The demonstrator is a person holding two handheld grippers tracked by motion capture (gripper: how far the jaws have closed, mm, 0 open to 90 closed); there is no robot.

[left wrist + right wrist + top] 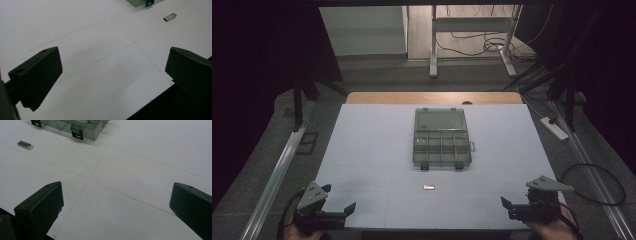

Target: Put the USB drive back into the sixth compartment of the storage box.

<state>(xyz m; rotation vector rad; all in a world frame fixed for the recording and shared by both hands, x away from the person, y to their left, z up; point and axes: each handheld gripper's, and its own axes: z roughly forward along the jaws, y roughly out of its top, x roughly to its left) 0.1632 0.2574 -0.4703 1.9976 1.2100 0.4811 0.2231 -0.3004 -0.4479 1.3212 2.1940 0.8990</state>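
— where was that little metal piece point(428, 188)?

— flat on the white table point(362, 150), between the two claws, just toward six o'clock from the clear compartment box point(442, 145), not touching it.

— and the claws?

— the left gripper point(337, 200) sat near seven o'clock at the table's edge, jaws spread, nothing between them. the right gripper point(507, 202) sat near five o'clock, also released and empty. both were well apart from the piece.

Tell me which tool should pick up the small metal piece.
Left, marginally. The metal piece lies slightly nearer the left tool than the right tool. Both stand open and empty.
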